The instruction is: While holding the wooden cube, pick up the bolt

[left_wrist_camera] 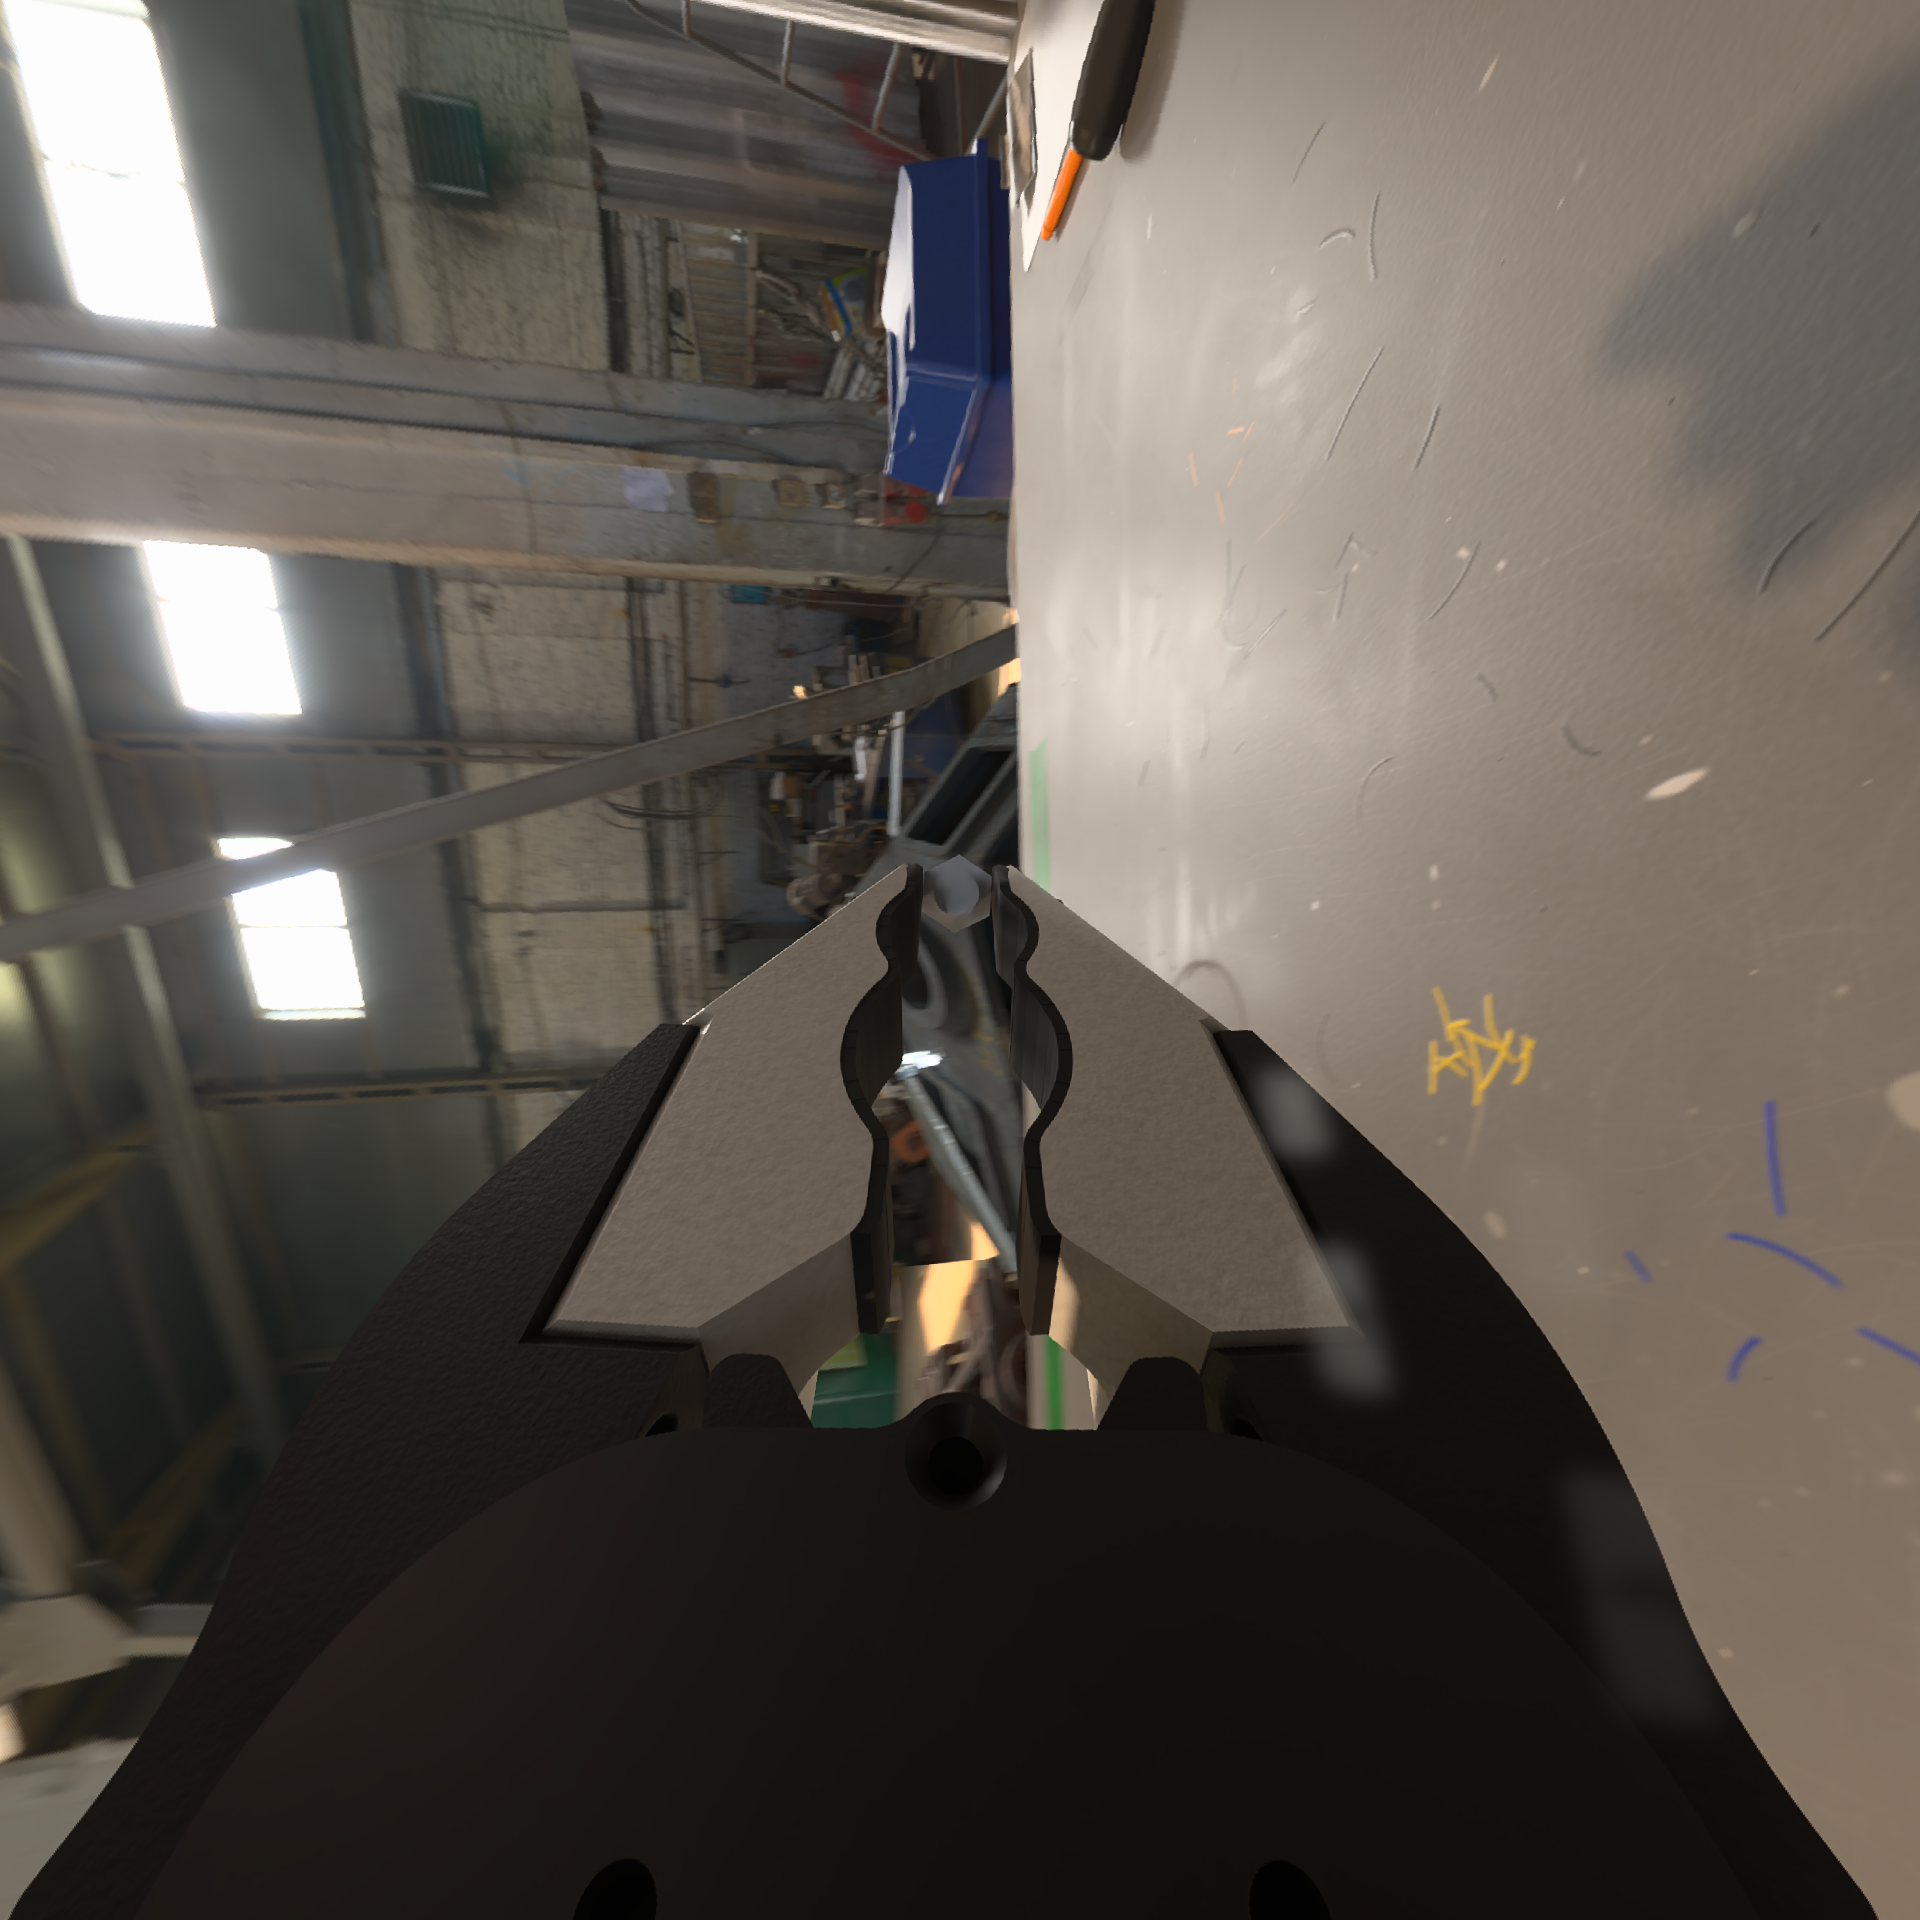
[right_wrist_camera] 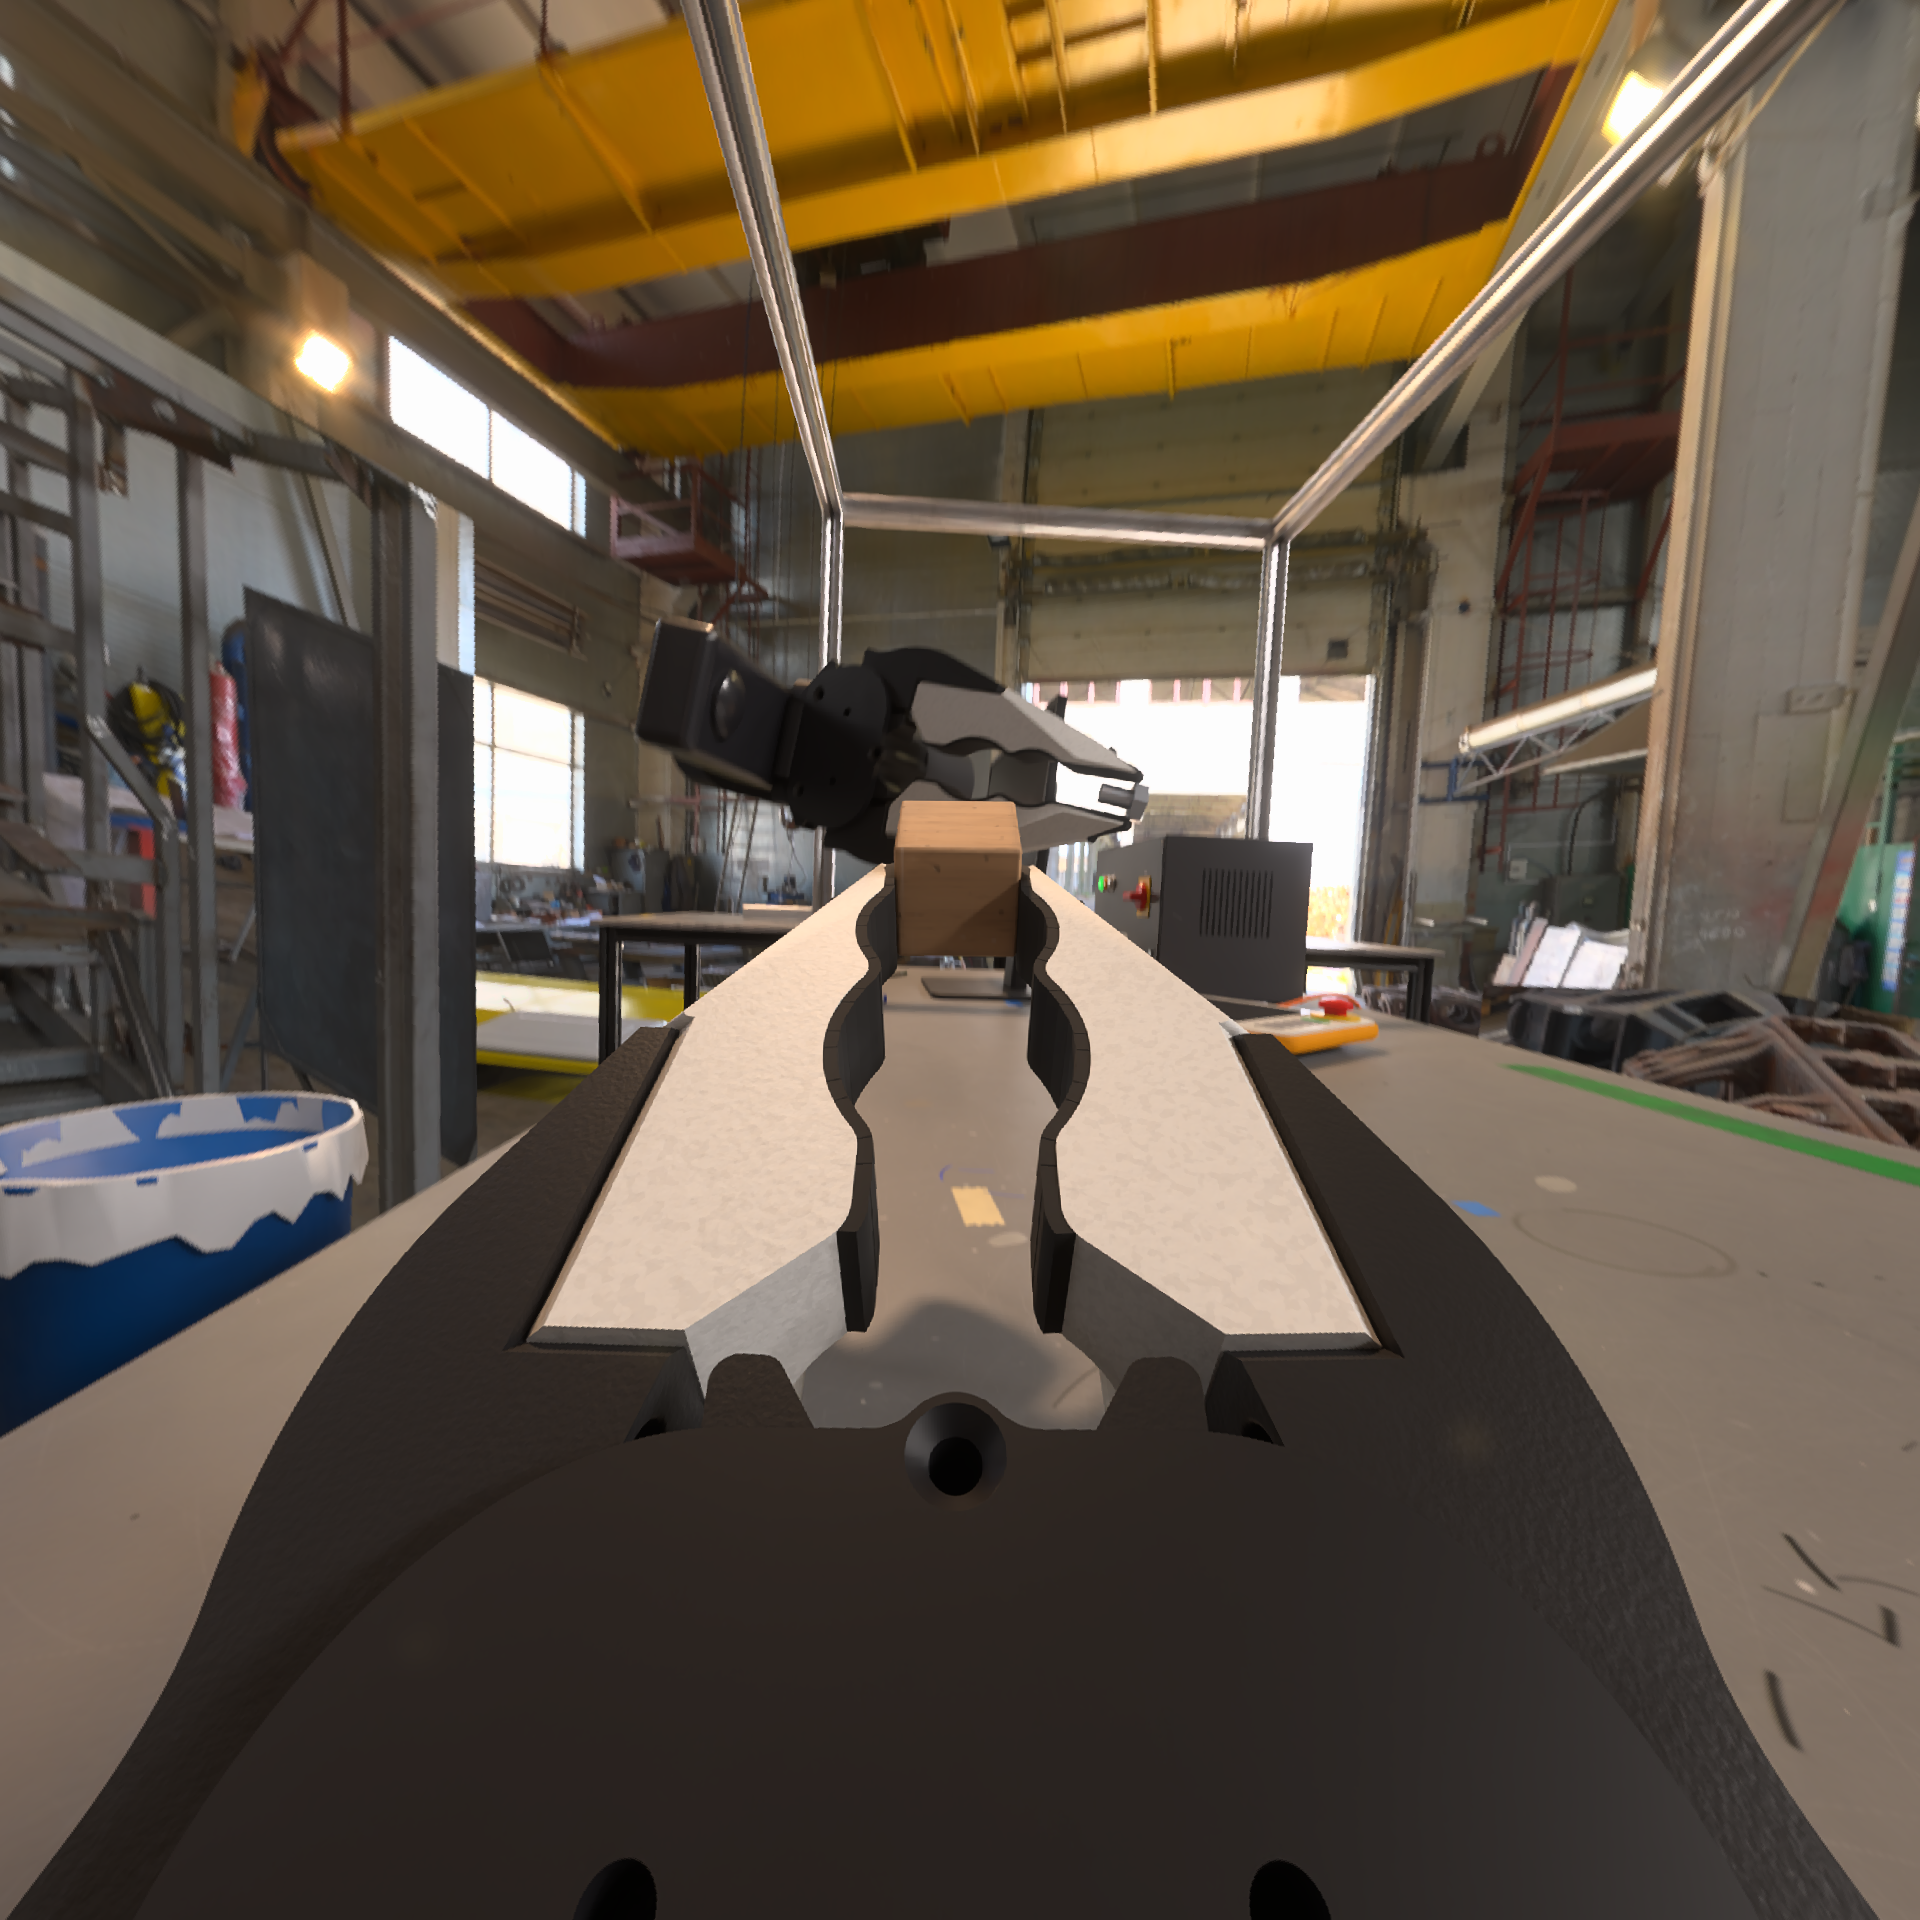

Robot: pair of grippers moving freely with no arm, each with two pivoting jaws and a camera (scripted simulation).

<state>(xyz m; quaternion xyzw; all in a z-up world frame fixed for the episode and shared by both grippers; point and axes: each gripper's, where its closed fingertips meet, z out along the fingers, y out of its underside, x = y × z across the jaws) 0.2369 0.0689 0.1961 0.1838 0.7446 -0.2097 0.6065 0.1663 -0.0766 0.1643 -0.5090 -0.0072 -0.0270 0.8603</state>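
Observation:
My right gripper (right_wrist_camera: 956,894) is shut on the wooden cube (right_wrist_camera: 956,883), which sits between its fingertips above the grey table (right_wrist_camera: 1558,1351). My left gripper (left_wrist_camera: 956,896) is rolled on its side, so the table (left_wrist_camera: 1455,675) stands along the right of its view. It is shut on the bolt (left_wrist_camera: 952,885), whose pale hex head shows between the fingertips. In the right wrist view the left gripper (right_wrist_camera: 1122,805) hangs in the air just beyond the cube, with the bolt's grey end (right_wrist_camera: 1114,798) at its tip.
A blue bin with a white liner (right_wrist_camera: 177,1226) stands at the table's left side and also shows in the left wrist view (left_wrist_camera: 945,332). A black and orange tool (left_wrist_camera: 1101,94), a yellow pendant with a red button (right_wrist_camera: 1325,1023), a dark cabinet (right_wrist_camera: 1226,904) and green tape (right_wrist_camera: 1714,1117) are farther off.

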